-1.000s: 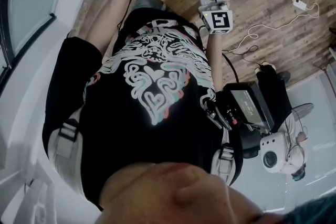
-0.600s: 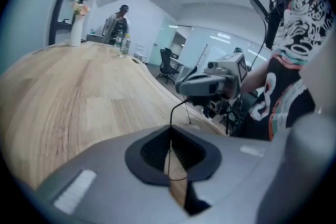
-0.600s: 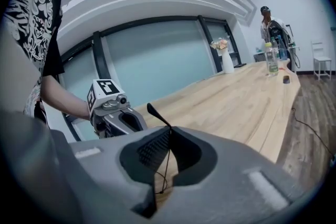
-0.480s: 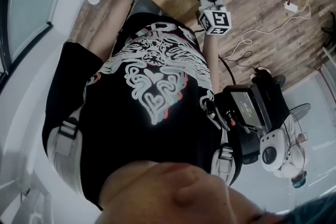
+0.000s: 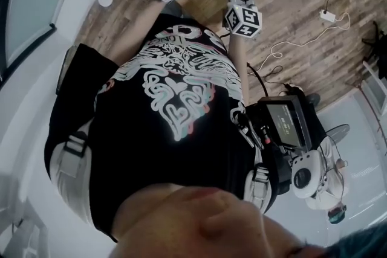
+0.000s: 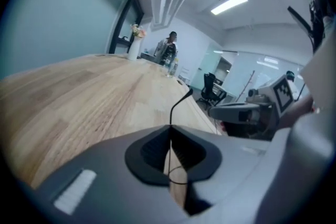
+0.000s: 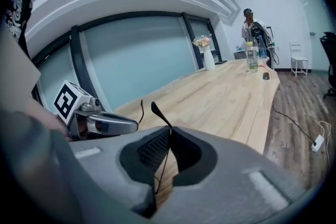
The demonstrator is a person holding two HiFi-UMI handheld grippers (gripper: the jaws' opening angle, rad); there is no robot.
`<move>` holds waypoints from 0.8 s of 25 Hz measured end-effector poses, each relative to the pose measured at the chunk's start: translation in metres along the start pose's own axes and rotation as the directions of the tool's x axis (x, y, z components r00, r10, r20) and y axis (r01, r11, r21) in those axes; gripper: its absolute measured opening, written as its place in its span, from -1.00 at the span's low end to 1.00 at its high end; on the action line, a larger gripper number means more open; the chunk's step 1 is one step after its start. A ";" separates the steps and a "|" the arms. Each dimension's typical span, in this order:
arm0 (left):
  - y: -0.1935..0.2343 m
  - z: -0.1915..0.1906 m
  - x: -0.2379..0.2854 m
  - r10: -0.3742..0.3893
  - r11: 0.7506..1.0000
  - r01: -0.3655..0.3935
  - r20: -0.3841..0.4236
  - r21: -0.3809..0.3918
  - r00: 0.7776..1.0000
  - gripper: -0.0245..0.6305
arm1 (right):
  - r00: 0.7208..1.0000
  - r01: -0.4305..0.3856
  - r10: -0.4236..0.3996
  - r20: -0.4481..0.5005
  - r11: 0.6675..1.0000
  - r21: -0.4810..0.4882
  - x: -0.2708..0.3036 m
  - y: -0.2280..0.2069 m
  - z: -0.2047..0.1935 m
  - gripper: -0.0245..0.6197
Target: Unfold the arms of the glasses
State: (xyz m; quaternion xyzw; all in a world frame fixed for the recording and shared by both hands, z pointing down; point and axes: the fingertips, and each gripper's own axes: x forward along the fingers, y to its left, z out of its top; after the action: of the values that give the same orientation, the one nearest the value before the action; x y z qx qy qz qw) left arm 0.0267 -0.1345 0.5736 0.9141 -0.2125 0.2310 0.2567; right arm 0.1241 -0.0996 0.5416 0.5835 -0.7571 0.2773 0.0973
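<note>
My left gripper (image 6: 169, 131) has its jaws pressed together on a thin black arm of the glasses (image 6: 171, 113). The arm stands up out of the pinch line and curves away over the tabletop (image 6: 79, 97). The glasses hang above the tabletop's near edge, between the two grippers, with their long axis running roughly from one pair of jaws to the other. The right gripper (image 7: 169, 132) also has its jaws closed, on another thin wire part. A flattened temple tip (image 7: 158, 110) sticks up just beyond that pinch, leaning toward the left gripper. Neither hand looks nearer to me, as both already grip the glasses. Far beyond the right jaws a white vase (image 7: 208, 60) holds flowers, with a bottle (image 7: 252, 63) beside it whose contents I cannot make out.
</note>
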 end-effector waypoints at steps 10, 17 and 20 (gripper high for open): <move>0.016 -0.003 -0.003 0.060 0.980 -0.050 0.049 -0.193 0.997 -0.93 | 0.998 0.043 -0.042 -0.036 0.999 0.022 0.011 -0.009 -0.004 -0.91; 0.016 -0.003 -0.005 0.061 0.978 -0.051 0.047 -0.204 0.997 -0.93 | 0.999 0.041 -0.039 -0.038 0.998 0.039 0.012 -0.008 -0.003 -0.91; 0.014 -0.002 -0.007 0.061 0.975 -0.050 0.041 -0.218 0.997 -0.93 | 0.999 0.041 -0.039 -0.035 0.998 0.054 0.010 -0.009 -0.002 -0.91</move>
State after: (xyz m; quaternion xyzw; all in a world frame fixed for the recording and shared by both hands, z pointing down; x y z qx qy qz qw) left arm 0.0133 -0.1423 0.5761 0.8796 -0.2679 0.1917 0.3432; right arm 0.1288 -0.1086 0.5505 0.5961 -0.7355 0.3060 0.0998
